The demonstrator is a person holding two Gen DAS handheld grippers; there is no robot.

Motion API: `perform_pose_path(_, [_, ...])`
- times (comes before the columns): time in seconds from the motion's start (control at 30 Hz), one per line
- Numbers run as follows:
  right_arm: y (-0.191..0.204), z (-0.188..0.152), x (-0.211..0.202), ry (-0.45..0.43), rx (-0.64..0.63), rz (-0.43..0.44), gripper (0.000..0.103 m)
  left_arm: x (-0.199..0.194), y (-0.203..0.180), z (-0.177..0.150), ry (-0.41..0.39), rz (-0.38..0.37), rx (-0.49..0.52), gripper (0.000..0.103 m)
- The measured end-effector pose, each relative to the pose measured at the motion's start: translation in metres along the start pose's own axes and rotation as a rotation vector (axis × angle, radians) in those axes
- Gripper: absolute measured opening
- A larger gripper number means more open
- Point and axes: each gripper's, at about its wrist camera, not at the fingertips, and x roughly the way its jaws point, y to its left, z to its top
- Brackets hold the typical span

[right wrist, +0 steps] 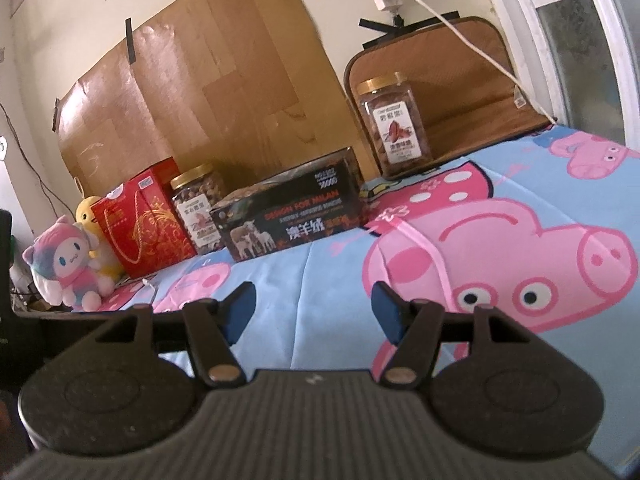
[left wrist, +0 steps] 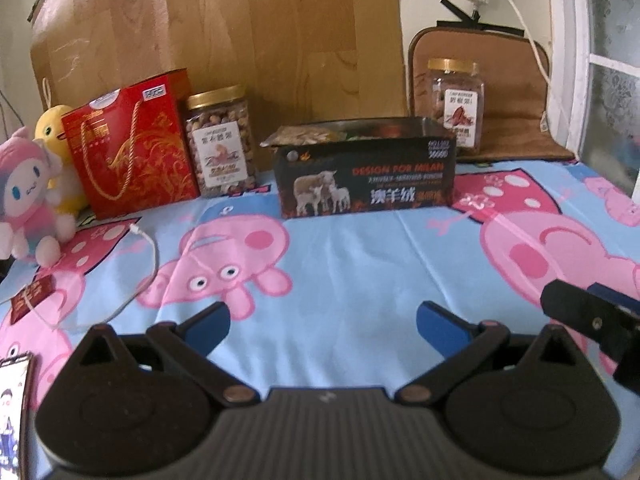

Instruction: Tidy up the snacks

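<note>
A black open-topped box (left wrist: 366, 176) (right wrist: 290, 216) with sheep on its front stands at the far side of the cartoon-pig cloth, with snack packets showing inside it. To its left is a gold-lidded jar of nuts (left wrist: 220, 142) (right wrist: 198, 206). Another gold-lidded jar (left wrist: 456, 104) (right wrist: 394, 124) stands behind and right of the box on a brown cushion. My left gripper (left wrist: 322, 322) is open over bare cloth, well short of the box. My right gripper (right wrist: 314, 310) is open too, also holding nothing; its dark body (left wrist: 592, 320) shows at the right edge of the left wrist view.
A red gift bag (left wrist: 132, 152) (right wrist: 140, 224) and two plush toys (left wrist: 32, 196) (right wrist: 72, 268) stand at the far left. A white cable (left wrist: 148, 256) and a small red packet (left wrist: 30, 298) lie on the cloth nearby. A phone (left wrist: 14, 404) lies at the near left. Cardboard (left wrist: 224, 36) covers the wall.
</note>
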Motion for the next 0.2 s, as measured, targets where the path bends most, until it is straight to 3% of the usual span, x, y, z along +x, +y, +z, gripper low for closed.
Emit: perform_pose_path(0.2, [0.0022, 0.0056, 0.0014, -0.016, -0.025, -0.014, 0.067, 0.0018, 0.0015, 0.0091, -0.031, -0.021, 0.0, 0.103])
